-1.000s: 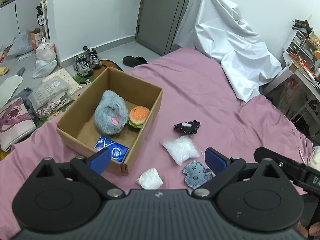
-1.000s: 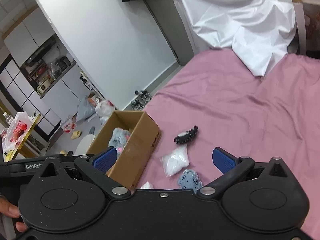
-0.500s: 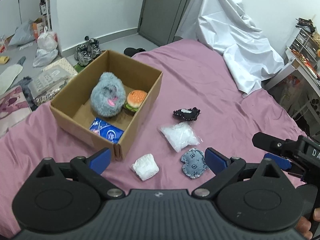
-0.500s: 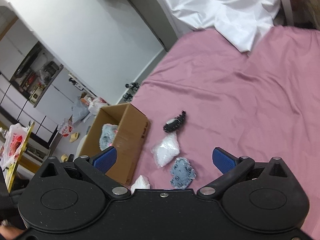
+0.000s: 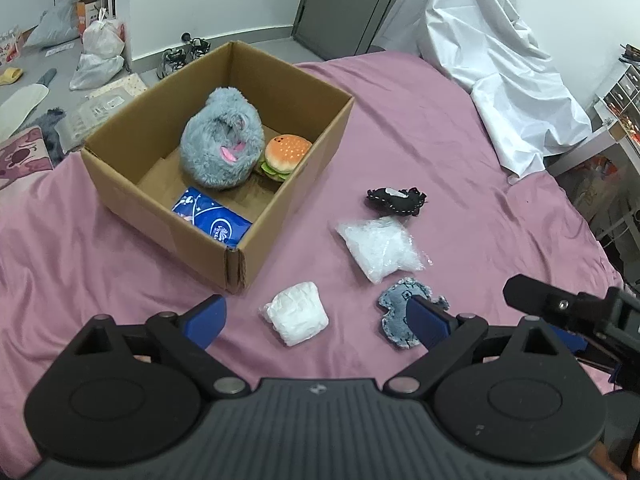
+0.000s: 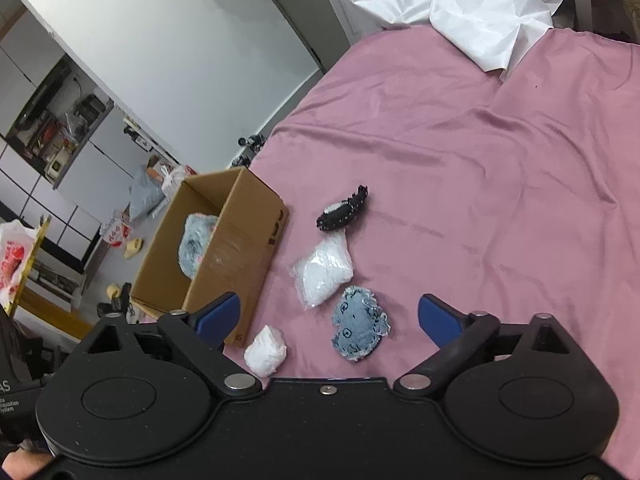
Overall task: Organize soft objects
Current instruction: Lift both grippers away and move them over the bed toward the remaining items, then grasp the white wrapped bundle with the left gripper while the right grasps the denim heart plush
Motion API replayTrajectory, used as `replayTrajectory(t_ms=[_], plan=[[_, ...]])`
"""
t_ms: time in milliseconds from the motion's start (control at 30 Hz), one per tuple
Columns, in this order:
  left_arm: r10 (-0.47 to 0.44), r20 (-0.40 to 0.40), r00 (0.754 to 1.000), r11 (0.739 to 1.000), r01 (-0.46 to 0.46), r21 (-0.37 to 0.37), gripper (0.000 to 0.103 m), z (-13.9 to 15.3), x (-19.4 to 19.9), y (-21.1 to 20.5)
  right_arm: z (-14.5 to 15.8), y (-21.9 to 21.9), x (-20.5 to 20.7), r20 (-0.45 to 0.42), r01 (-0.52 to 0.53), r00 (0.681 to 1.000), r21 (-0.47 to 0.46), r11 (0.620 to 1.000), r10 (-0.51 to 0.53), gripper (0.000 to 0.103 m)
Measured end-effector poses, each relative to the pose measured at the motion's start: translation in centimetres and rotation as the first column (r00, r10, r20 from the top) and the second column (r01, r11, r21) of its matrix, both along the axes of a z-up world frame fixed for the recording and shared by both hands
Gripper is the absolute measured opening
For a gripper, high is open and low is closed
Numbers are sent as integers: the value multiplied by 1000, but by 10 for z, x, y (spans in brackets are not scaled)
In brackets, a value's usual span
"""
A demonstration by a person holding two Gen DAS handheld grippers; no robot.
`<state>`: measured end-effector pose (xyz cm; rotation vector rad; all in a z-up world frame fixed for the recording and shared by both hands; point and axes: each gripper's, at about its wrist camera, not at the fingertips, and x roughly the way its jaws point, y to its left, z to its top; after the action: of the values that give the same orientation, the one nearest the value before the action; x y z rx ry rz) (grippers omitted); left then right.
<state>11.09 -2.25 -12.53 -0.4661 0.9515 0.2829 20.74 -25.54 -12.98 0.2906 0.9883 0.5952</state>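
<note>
An open cardboard box (image 5: 256, 236) (image 6: 236, 256) stands on the pink bed. It holds a grey furry plush (image 5: 222, 144), a burger plush (image 5: 284, 156) and a blue packet (image 5: 212, 222). On the bed beside it lie a white wad (image 5: 298, 312) (image 6: 266, 352), a clear bag of white stuffing (image 5: 380, 248) (image 6: 324, 268), a denim patch (image 5: 396, 312) (image 6: 358, 328) and a black stitched piece (image 5: 396, 200) (image 6: 342, 212). My left gripper (image 5: 316, 320) is open above the white wad. My right gripper (image 6: 330, 314) is open above the denim patch.
A white sheet (image 5: 500, 80) covers something at the far side of the bed. Shoes (image 5: 180, 54), bags (image 5: 100, 48) and clutter lie on the floor left of the bed. A shelf unit (image 5: 616, 92) stands to the right.
Both grippers have moved forward and down toward the loose items; the items and the box look larger and nearer. Both stay open and empty.
</note>
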Motion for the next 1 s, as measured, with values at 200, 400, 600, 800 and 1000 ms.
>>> replayTrajectory(t_ms=[200, 400, 600, 800, 1000], plan=[[32, -25, 999, 999, -33, -23, 95, -22, 3, 5, -15, 10, 2, -15, -23, 1000, -54, 998, 22, 84], [42, -40, 998, 999, -43, -27, 93, -40, 8, 3, -28, 19, 5, -27, -31, 999, -108, 994, 29, 79], [50, -36, 998, 999, -50, -20, 91, -53, 8, 4, -40, 26, 9, -46, -34, 999, -149, 988, 27, 78], [52, -29, 998, 999, -52, -9, 85, -62, 11, 6, -50, 35, 15, -71, -35, 997, -186, 982, 22, 77], [51, -53, 997, 998, -53, -30, 75, -74, 17, 6, -58, 42, 18, -81, -44, 996, -211, 976, 28, 77]])
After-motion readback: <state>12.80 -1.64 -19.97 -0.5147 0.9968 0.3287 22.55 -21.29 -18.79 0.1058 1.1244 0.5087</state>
